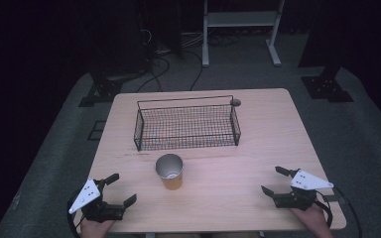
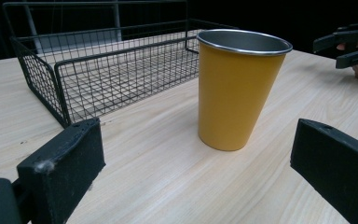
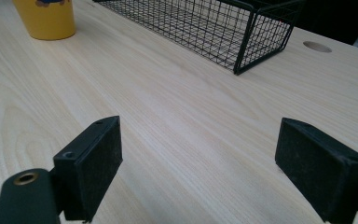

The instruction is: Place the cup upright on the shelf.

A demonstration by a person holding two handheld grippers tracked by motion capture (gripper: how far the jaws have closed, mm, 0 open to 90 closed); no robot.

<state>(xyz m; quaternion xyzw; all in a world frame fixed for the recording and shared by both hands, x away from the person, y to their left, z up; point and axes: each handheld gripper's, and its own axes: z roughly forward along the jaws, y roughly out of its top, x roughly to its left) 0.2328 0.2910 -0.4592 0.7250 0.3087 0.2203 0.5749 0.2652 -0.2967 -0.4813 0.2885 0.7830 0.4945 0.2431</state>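
The cup (image 1: 169, 171) is standing upright on the table (image 1: 278, 129), just below the middle of the high view, its yellow wall tapering down from a wider metal rim, so its long axis is running straight up. In the left gripper view the cup (image 2: 235, 91) is sitting right of centre, between the lines of the two jaws and a little beyond them.

Directly above it in the high view, near but not touching, the wire basket (image 1: 187, 124) is lying with its long side across the table, and it is looking empty.

The left gripper (image 1: 117, 190) is resting at the lower left of the high view, jaws spread wide and gripping nothing, with the cup up and to its right. The right gripper (image 1: 277, 180) is sitting at the lower right, likewise spread and empty; in its own view the cup (image 3: 46, 18) is showing only at the upper left corner, well off its line.

By my judgement the left gripper is the nearer one and is already facing the cup, so a sideways grasp across the cup's wall is looking like the move to come.
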